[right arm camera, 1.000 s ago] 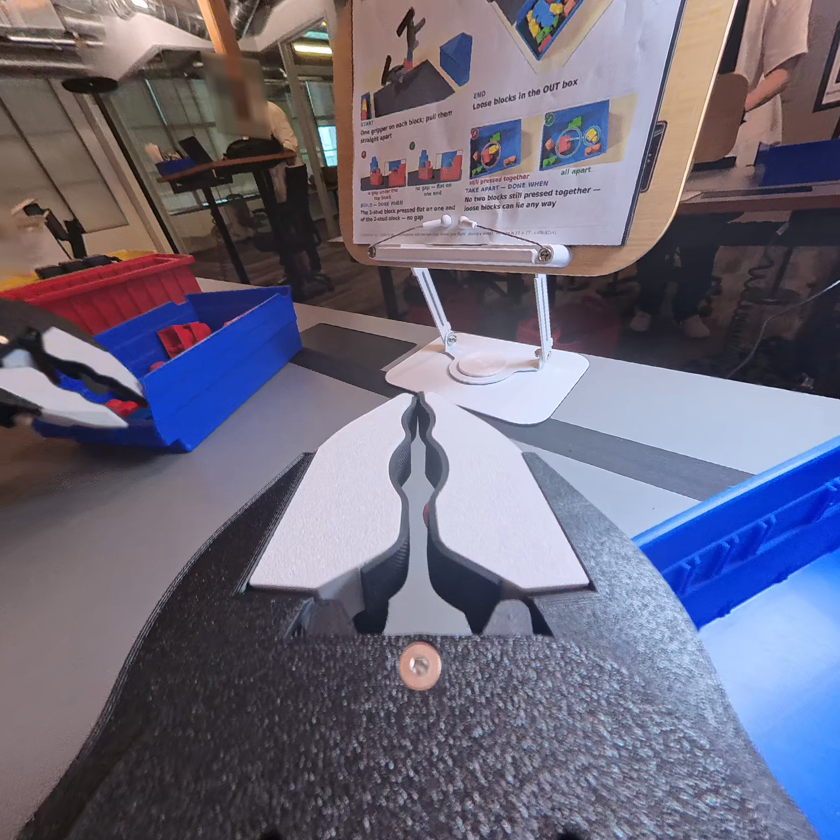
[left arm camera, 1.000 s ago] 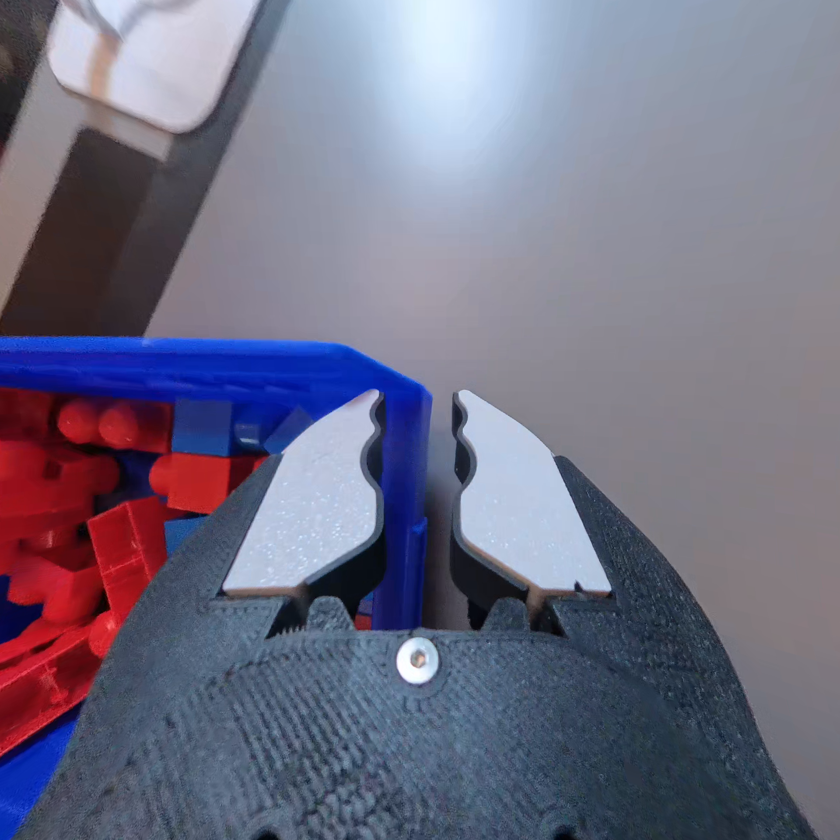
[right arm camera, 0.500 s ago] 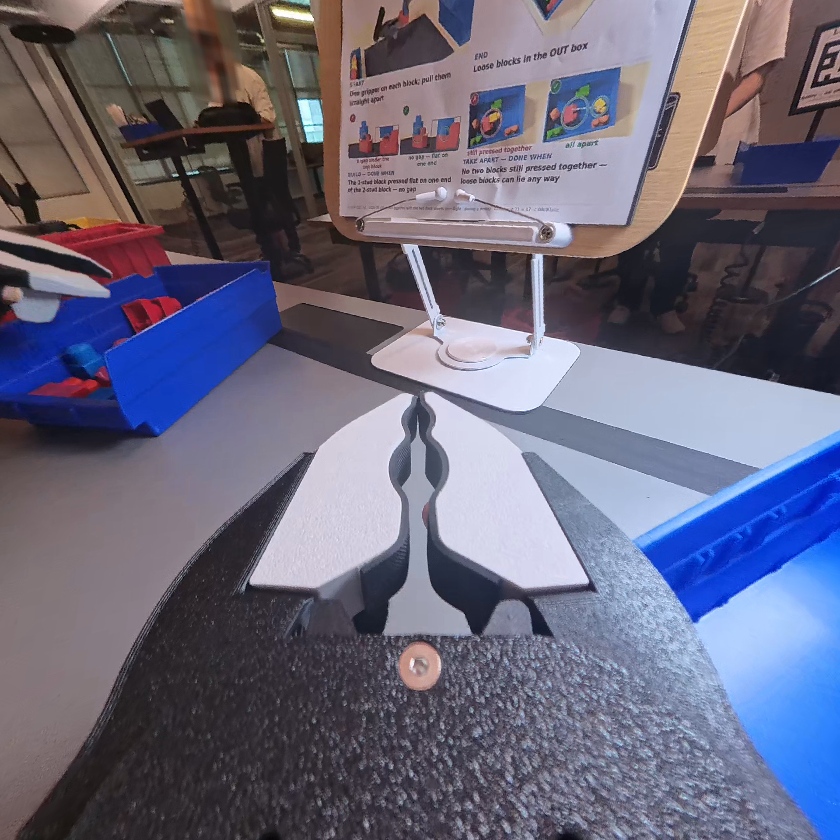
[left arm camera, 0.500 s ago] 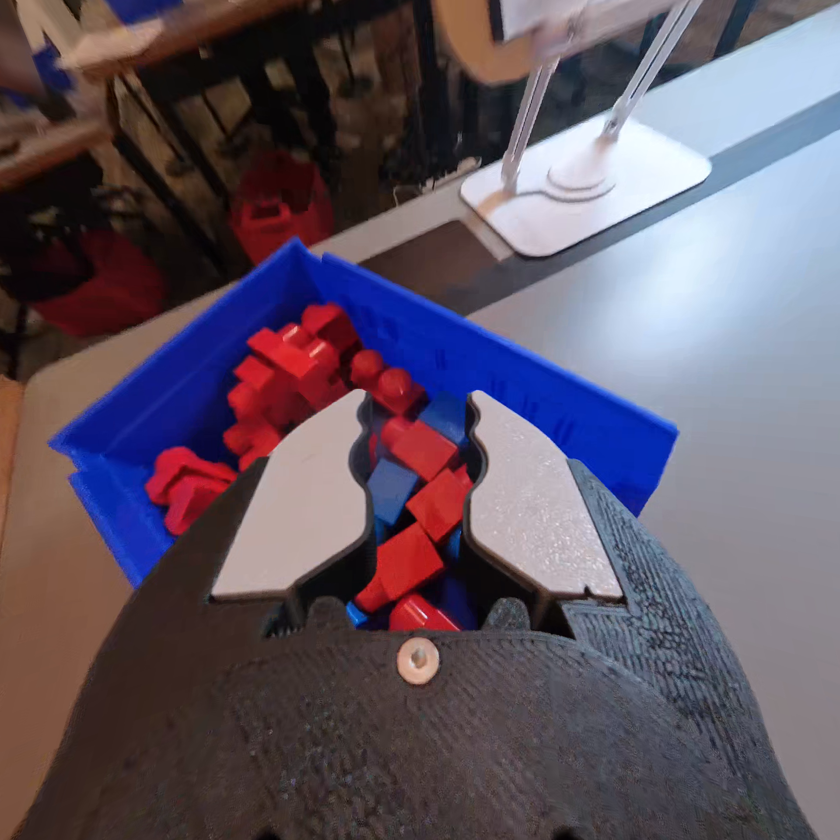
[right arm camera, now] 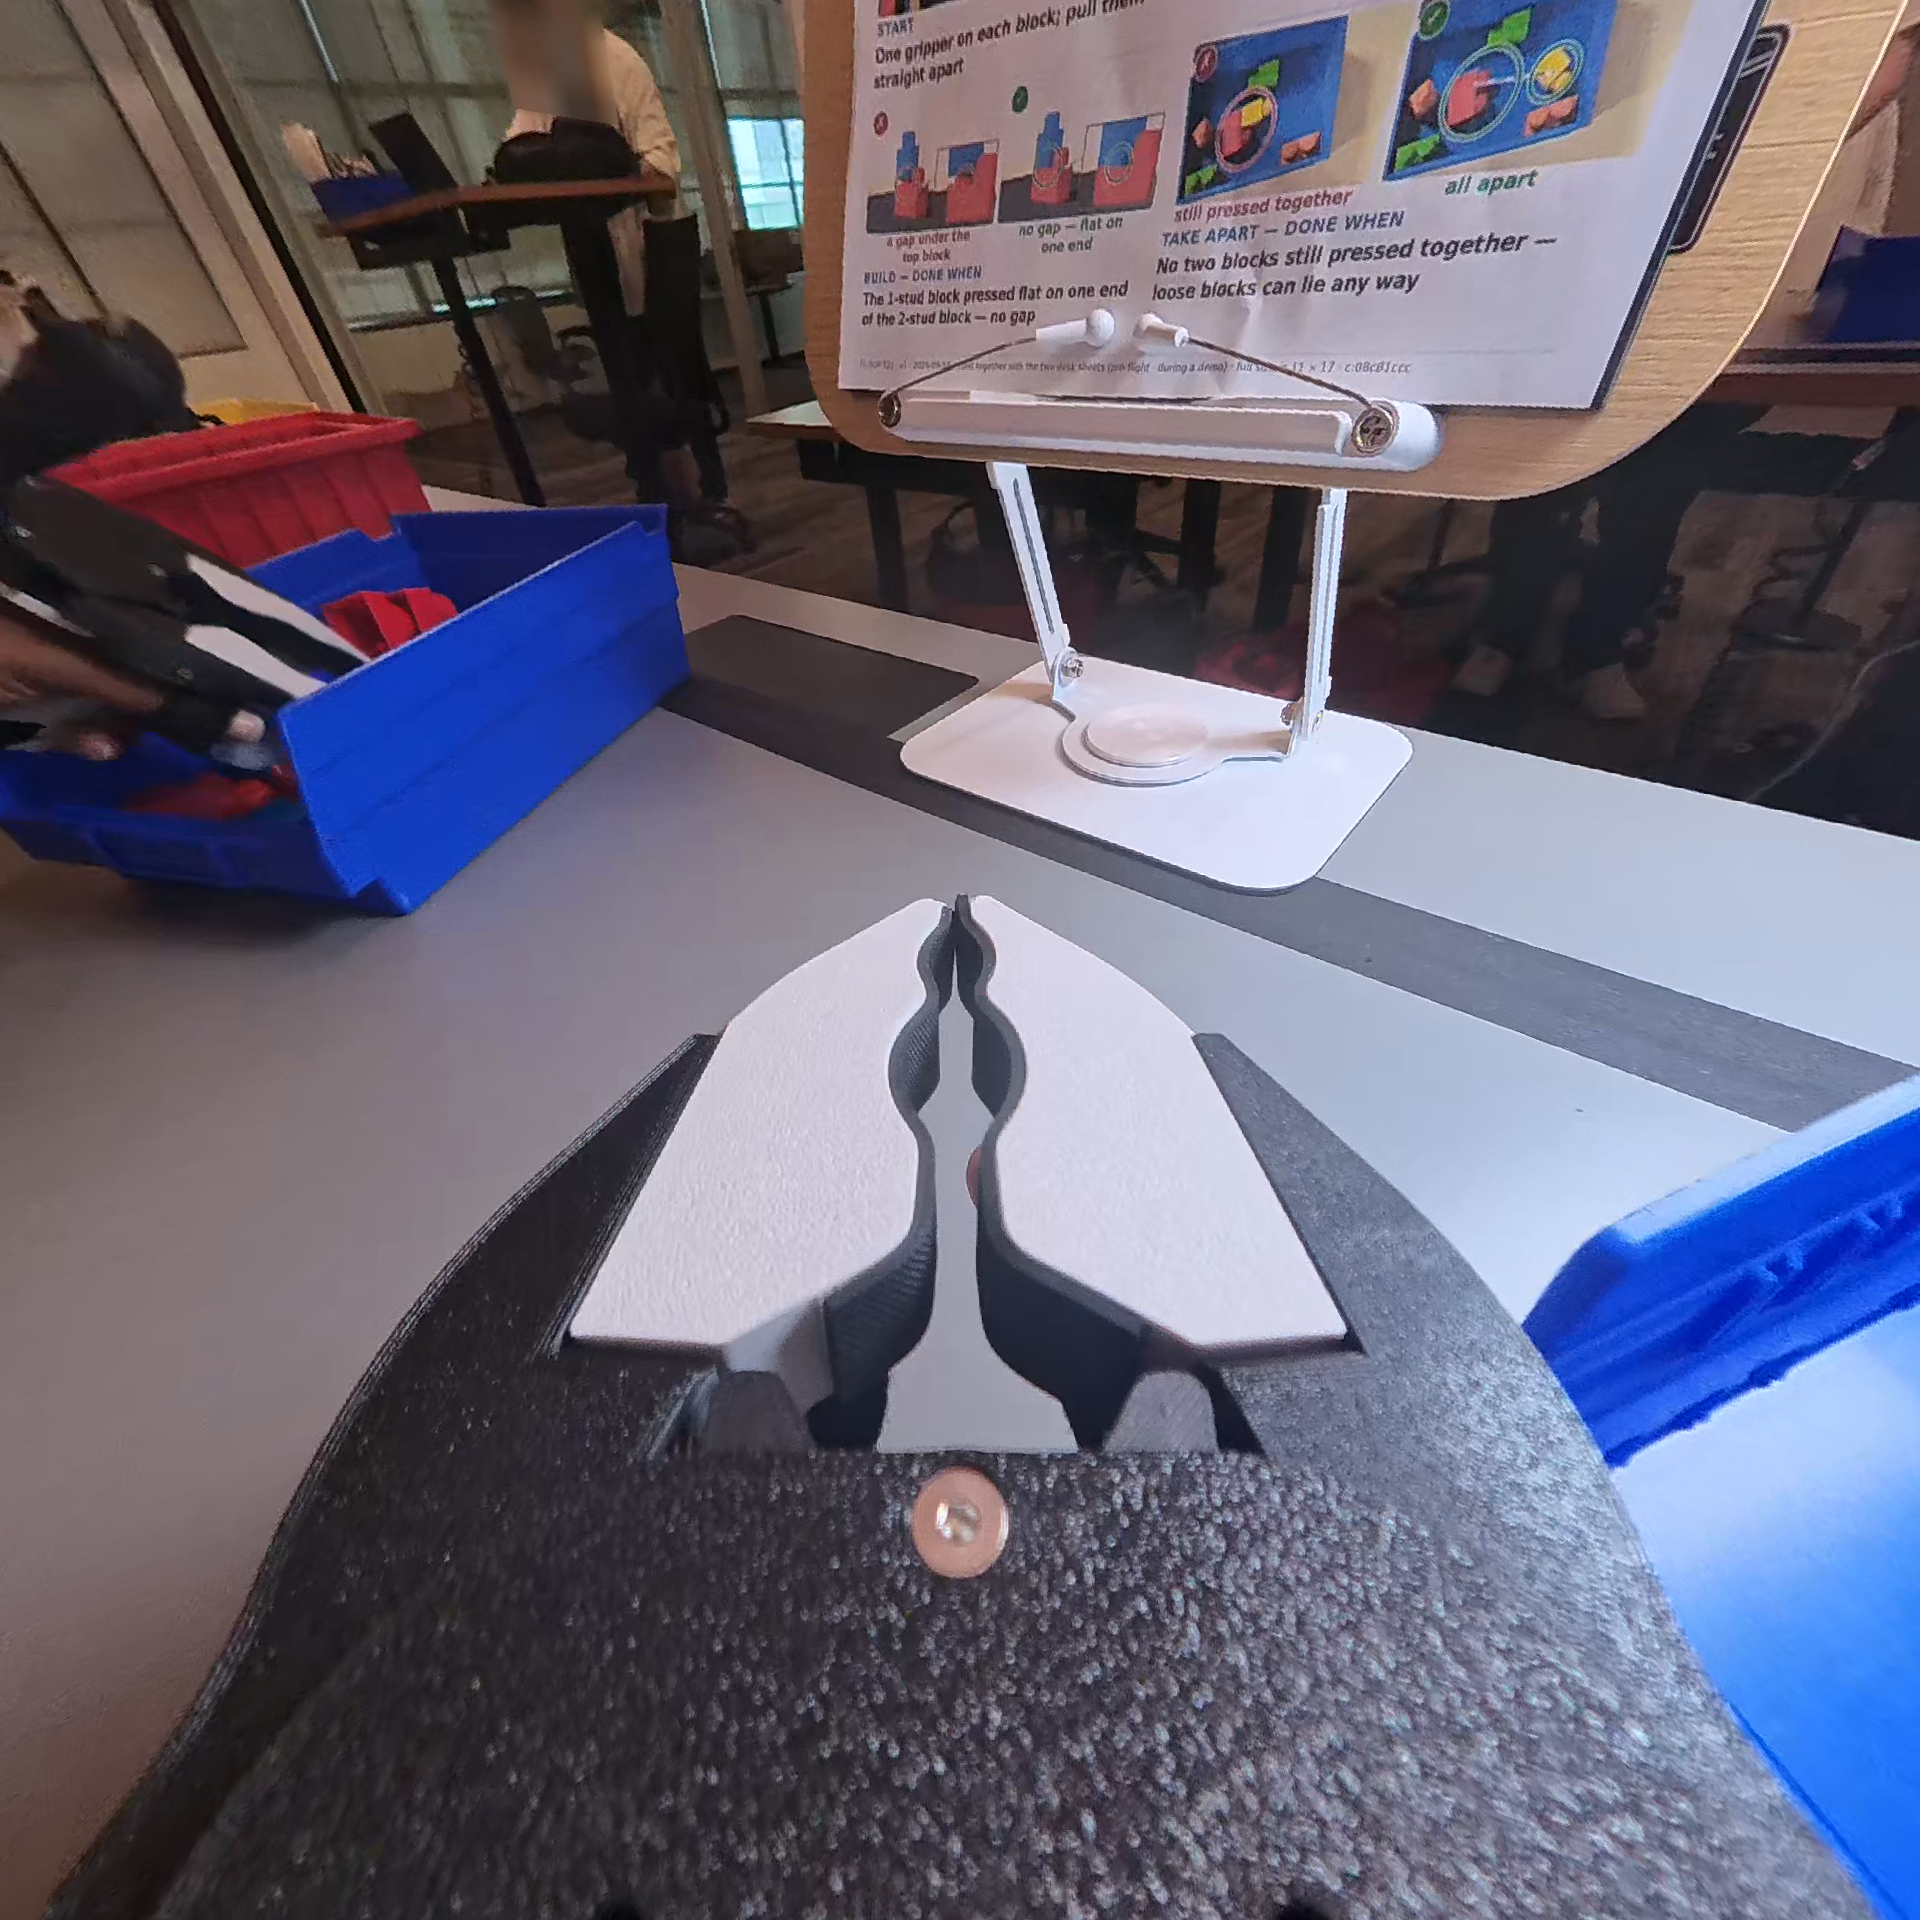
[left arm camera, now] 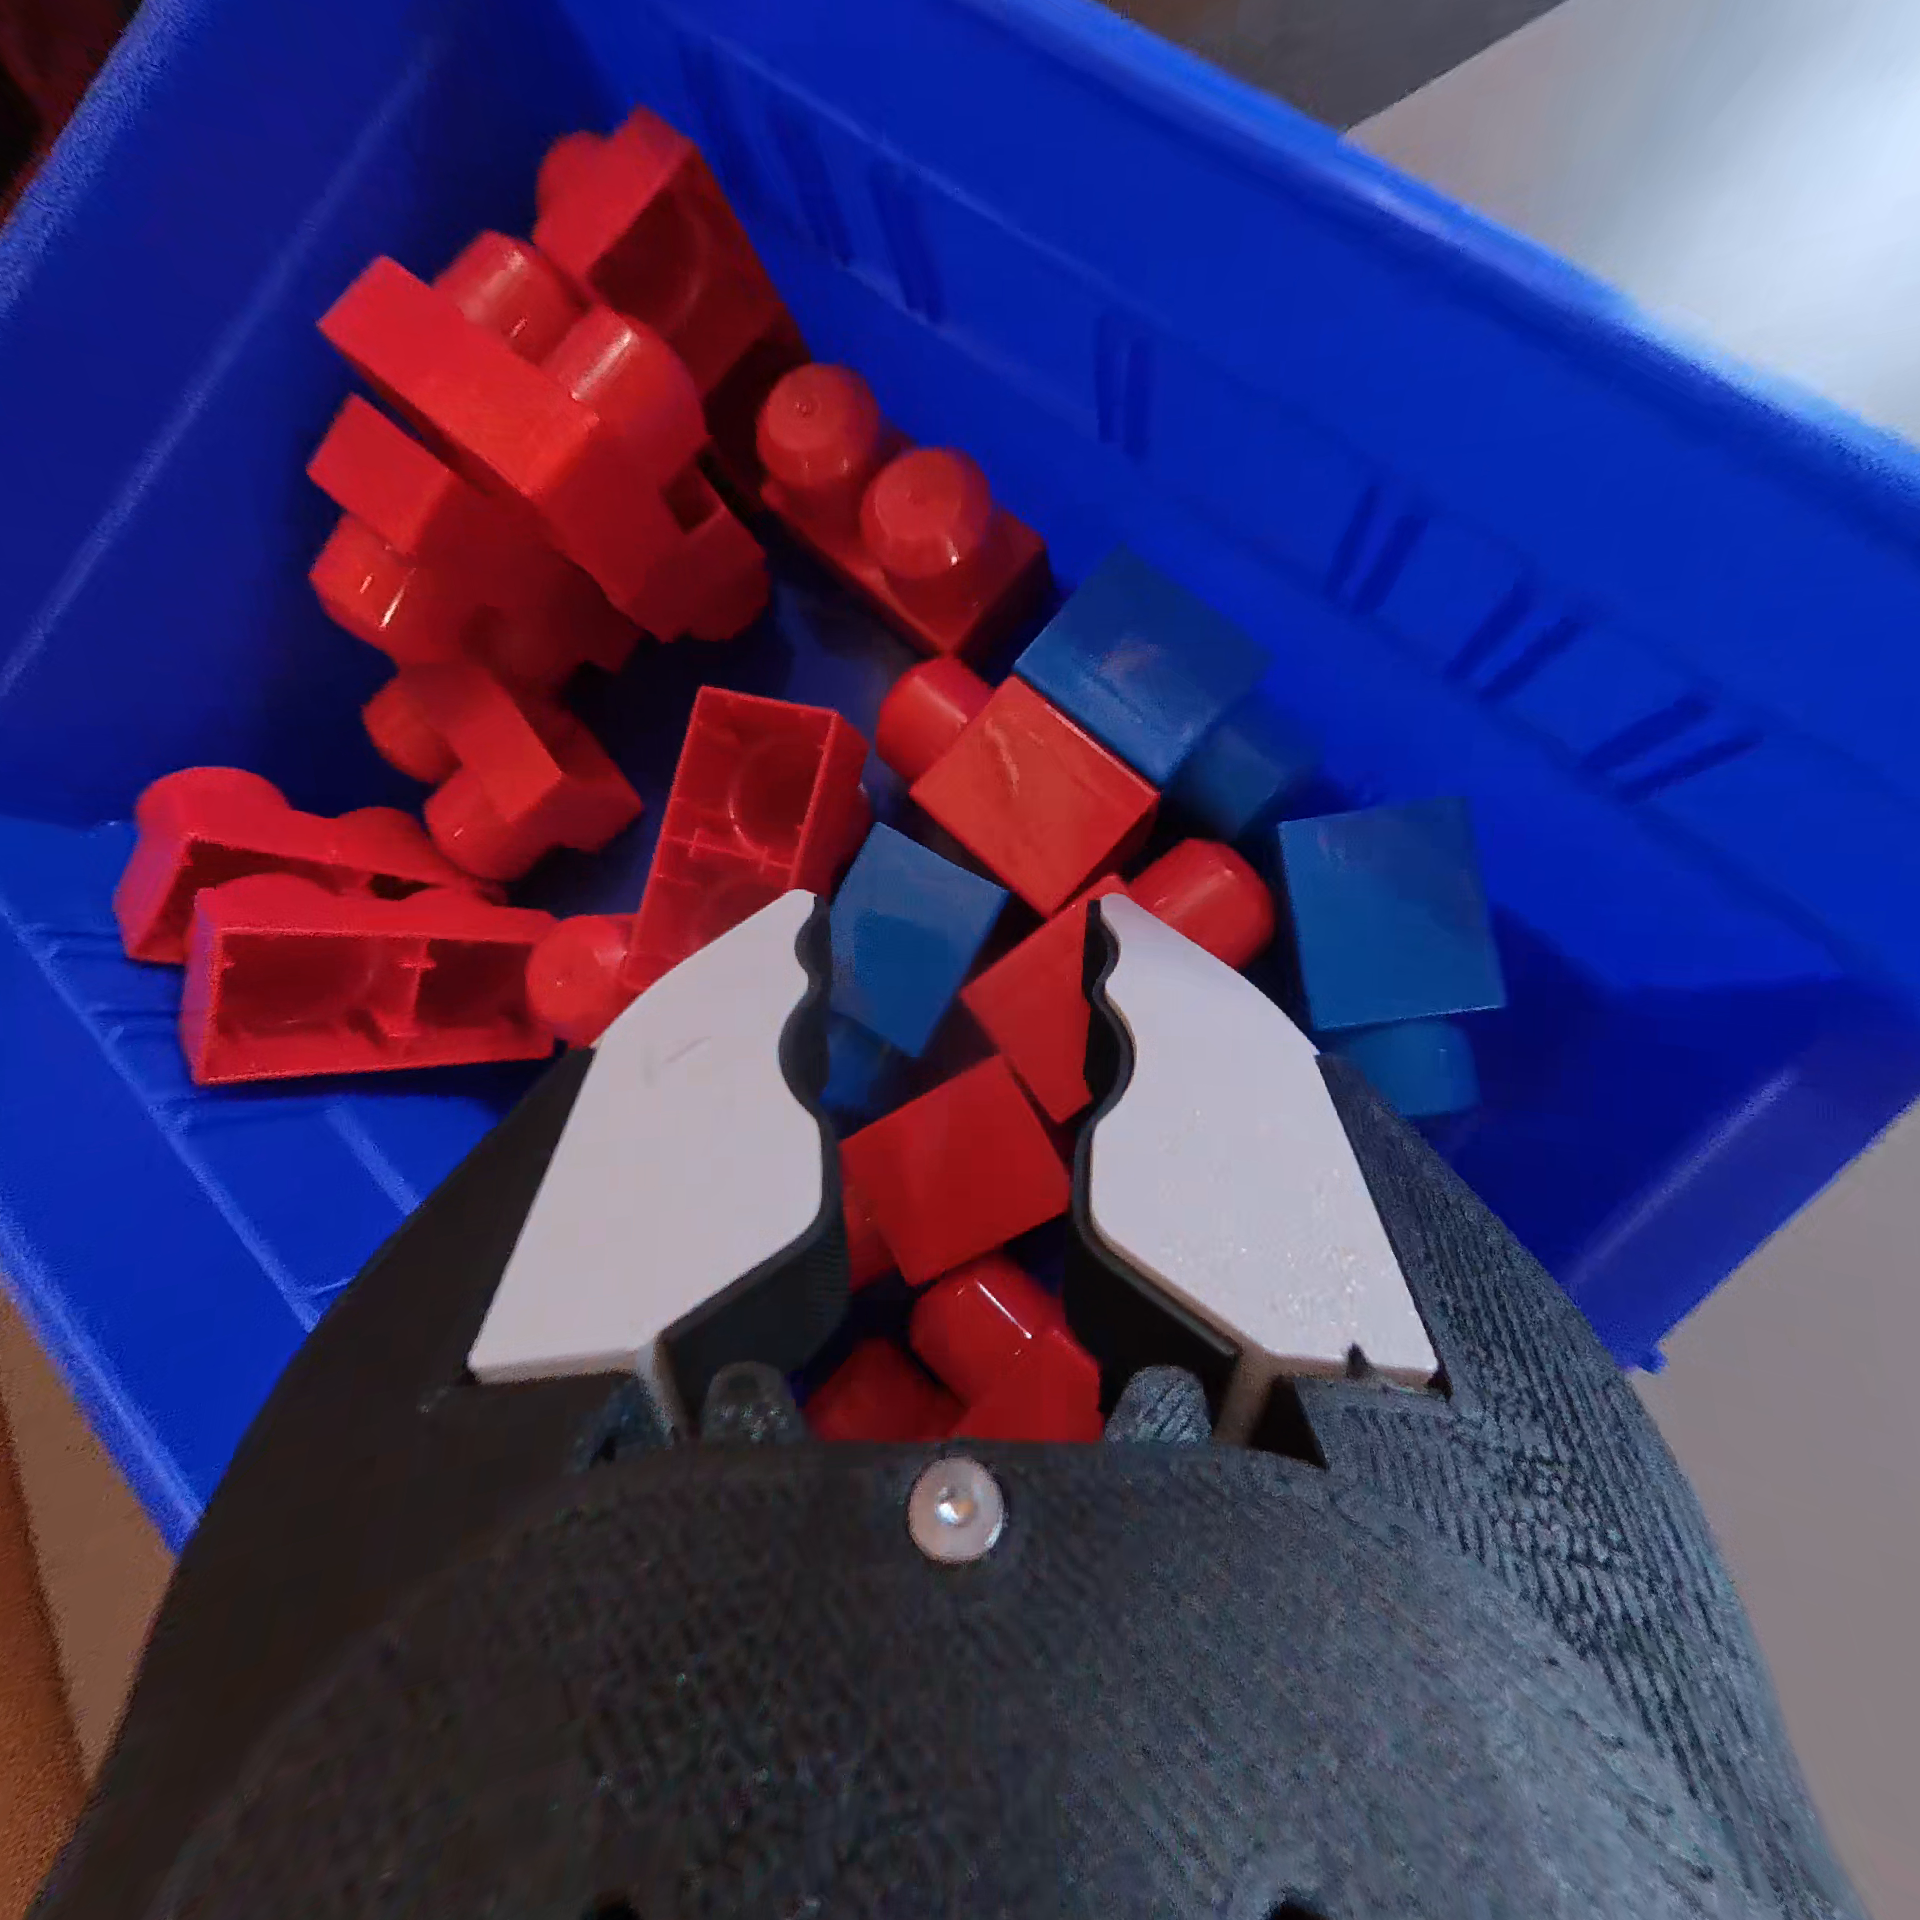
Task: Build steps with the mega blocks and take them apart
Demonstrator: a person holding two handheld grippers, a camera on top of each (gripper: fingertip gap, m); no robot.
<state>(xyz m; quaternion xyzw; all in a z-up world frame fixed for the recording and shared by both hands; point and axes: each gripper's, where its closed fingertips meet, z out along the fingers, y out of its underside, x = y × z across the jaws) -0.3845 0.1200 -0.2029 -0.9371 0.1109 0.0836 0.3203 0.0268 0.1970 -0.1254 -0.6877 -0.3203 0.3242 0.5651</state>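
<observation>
A blue bin (left arm camera: 1299, 343) holds several loose red and blue mega blocks. My left gripper (left arm camera: 956, 914) is open and points down into the bin. A one-stud blue block (left arm camera: 914, 935) and red blocks (left arm camera: 956, 1174) lie between and below its fingers, none clamped. A red two-stud block (left arm camera: 894, 520) lies farther in. In the right wrist view the same bin (right arm camera: 468, 717) stands at the left with my left gripper (right arm camera: 223, 644) inside it. My right gripper (right arm camera: 954, 909) is shut and empty above the grey table (right arm camera: 416, 1039).
A second blue bin (right arm camera: 1756, 1288) sits at the right, close to my right gripper. A white stand (right arm camera: 1153, 790) holding an instruction sheet is at the table's far side. A red bin (right arm camera: 260, 478) stands behind the left blue bin. People and desks are in the background. The grippers' ends are close to 45 cm from one another.
My left gripper has swung from the bin's outer wall to over the blocks, come down close to them and opened wider. My right gripper stays shut and has hardly moved.
</observation>
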